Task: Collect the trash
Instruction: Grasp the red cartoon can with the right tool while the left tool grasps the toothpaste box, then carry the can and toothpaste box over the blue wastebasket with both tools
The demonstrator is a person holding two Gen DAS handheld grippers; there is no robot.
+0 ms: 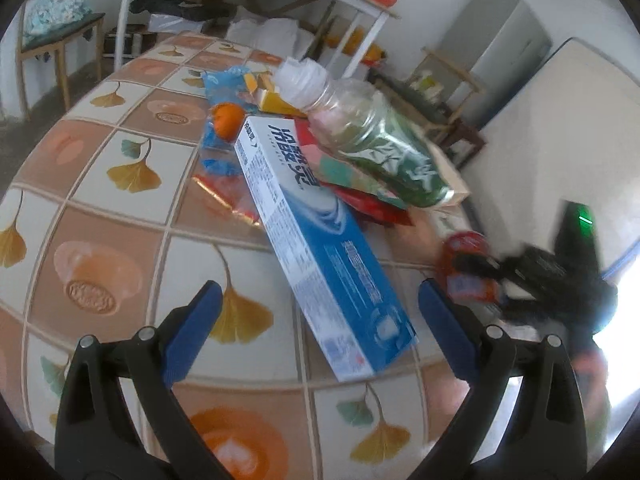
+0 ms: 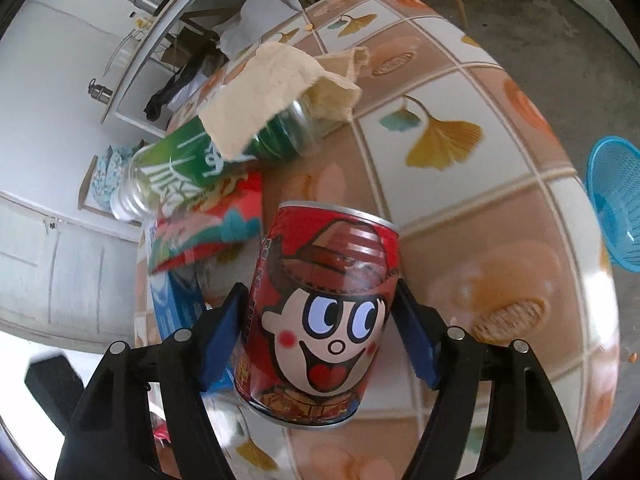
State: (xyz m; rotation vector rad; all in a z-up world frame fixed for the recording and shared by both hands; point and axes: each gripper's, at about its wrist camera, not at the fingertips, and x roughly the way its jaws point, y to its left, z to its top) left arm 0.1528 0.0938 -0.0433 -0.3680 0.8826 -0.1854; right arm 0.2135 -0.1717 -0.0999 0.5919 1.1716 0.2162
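My right gripper [image 2: 318, 308] is shut on a red drink can [image 2: 324, 308] with a cartoon face, held above the table; it shows blurred in the left wrist view [image 1: 464, 268]. My left gripper [image 1: 320, 312] is open, its blue pads either side of the near end of a long blue-and-white toothpaste box [image 1: 316, 248] lying on the table. A plastic bottle with a green label [image 1: 372, 136] lies on a heap of red and pink wrappers [image 1: 352, 176]; in the right wrist view the bottle [image 2: 192, 168] lies under a beige cloth [image 2: 276, 96].
An orange [image 1: 228, 120] sits on blue wrappers [image 1: 218, 148] beyond the box. The table wears a tiled leaf-pattern cloth [image 1: 120, 208]. A blue plastic basket [image 2: 618, 200] stands on the floor at the right. A white shelf unit [image 1: 248, 12] stands behind the table.
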